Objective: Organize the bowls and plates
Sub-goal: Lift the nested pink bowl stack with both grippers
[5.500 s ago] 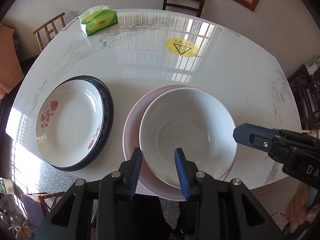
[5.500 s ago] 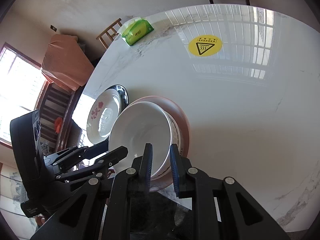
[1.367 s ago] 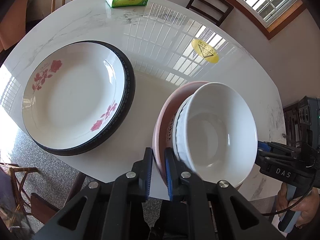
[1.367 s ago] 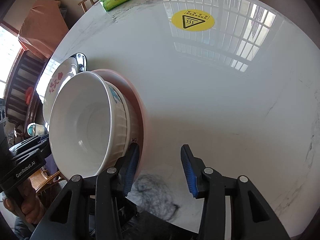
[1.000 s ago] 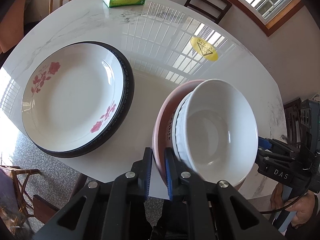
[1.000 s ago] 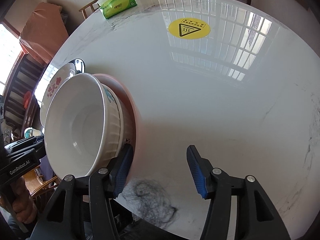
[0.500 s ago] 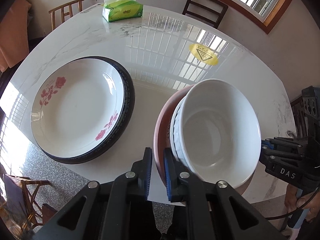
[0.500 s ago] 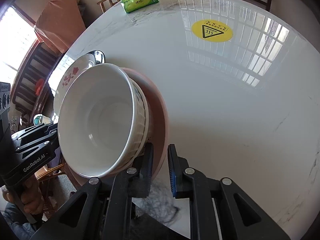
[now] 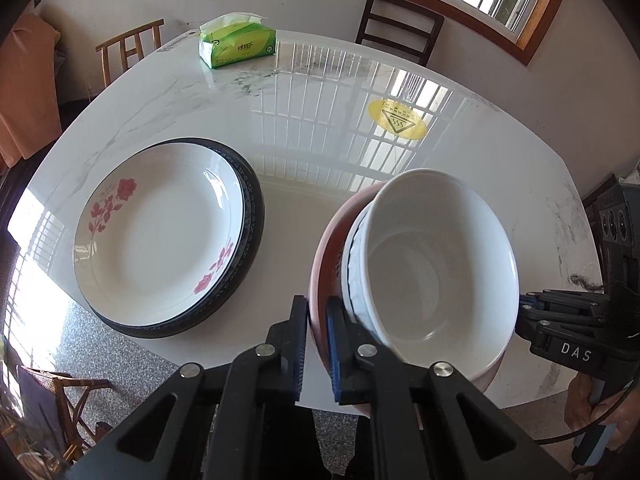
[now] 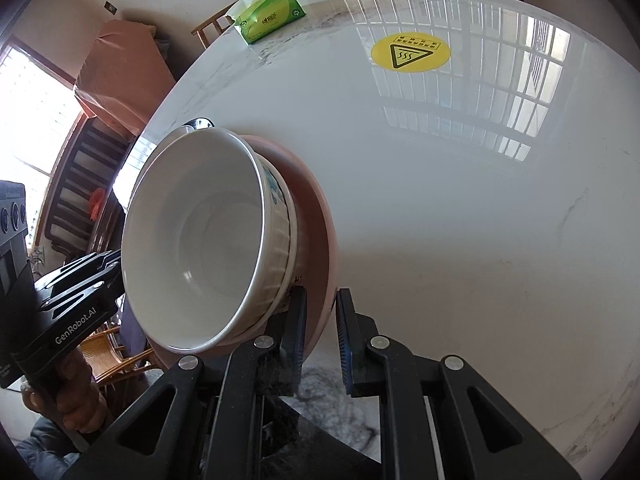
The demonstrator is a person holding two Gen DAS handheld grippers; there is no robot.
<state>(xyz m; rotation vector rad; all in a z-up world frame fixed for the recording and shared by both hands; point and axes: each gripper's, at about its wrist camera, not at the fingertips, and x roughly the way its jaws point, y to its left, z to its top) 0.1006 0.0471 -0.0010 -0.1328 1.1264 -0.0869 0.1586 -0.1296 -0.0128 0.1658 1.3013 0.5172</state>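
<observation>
A white bowl (image 9: 432, 272) sits in a pink plate (image 9: 323, 264), and both are held tilted just above the table's near edge. My left gripper (image 9: 318, 344) is shut on the pink plate's near rim. My right gripper (image 10: 322, 328) is shut on the rim of the same pink plate (image 10: 320, 216) from the other side, with the bowl (image 10: 200, 240) to its left. In each view the other gripper shows at the side: the right gripper (image 9: 528, 310) and the left gripper (image 10: 106, 276). A white rose-patterned plate (image 9: 160, 232) lies in a black plate (image 9: 254, 216) on the left.
The glossy white marble table (image 9: 320, 92) carries a green tissue box (image 9: 238, 42) at the far left and a yellow warning sticker (image 9: 397, 119). A dark chair (image 9: 400, 20) and a wooden chair (image 9: 128, 48) stand behind it. A hand (image 10: 76, 396) grips the left handle.
My right gripper, open beside the pink plate a second ago, has shut on its rim. The left gripper has kept its hold, and both views have tilted upward a little.
</observation>
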